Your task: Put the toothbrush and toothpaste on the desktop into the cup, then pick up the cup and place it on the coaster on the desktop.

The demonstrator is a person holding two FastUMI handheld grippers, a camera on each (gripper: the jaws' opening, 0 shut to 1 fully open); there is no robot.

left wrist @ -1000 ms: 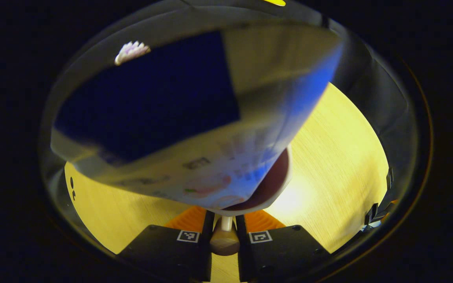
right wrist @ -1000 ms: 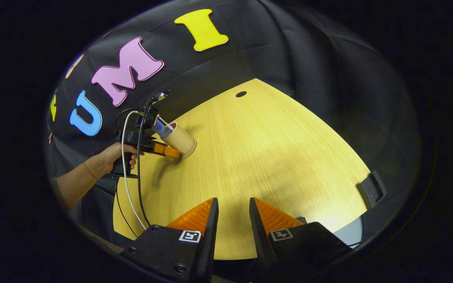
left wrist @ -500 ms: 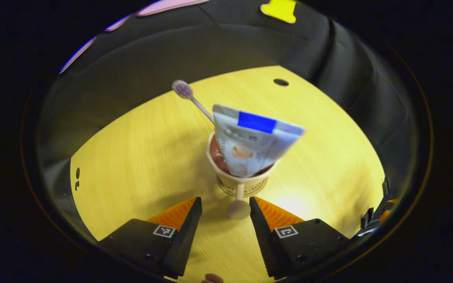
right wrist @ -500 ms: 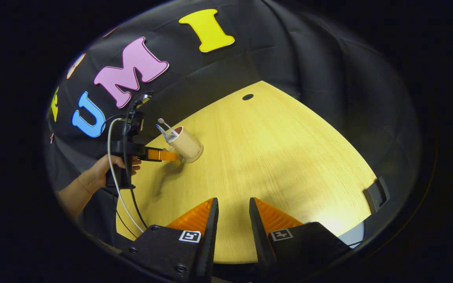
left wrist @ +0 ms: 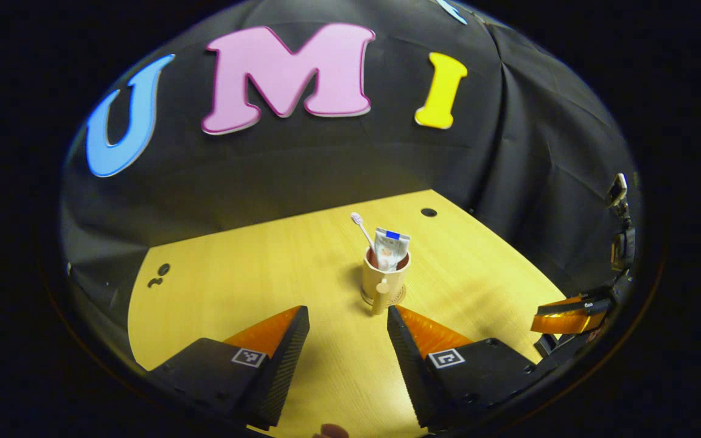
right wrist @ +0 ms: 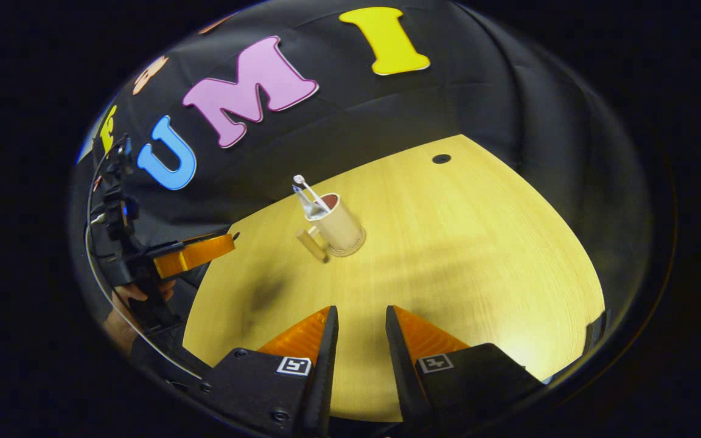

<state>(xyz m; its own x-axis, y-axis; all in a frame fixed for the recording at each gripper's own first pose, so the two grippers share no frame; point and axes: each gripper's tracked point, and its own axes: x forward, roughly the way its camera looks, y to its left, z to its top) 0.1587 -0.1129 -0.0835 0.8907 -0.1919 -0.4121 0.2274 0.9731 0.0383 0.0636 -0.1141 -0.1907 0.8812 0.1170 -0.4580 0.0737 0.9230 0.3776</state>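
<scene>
- Two things stood in the cup: the toothbrush, bristle end up and leaning left in the left gripper view, and the toothpaste beside it.
- That cup stood upright on the counter, seemingly on a round coaster (only a sliver of its edge showed), its handle toward the left hand-held gripper.
- Left hand-held gripper was released, its fingers spread wide with nothing between them, hovering apart from the cup.
- Right hand-held gripper was empty too, its fingers nearly together with a narrow gap, well apart from the cup.
- Near the counter's left edge in the right gripper view, a hand held the left hand-held gripper.
</scene>
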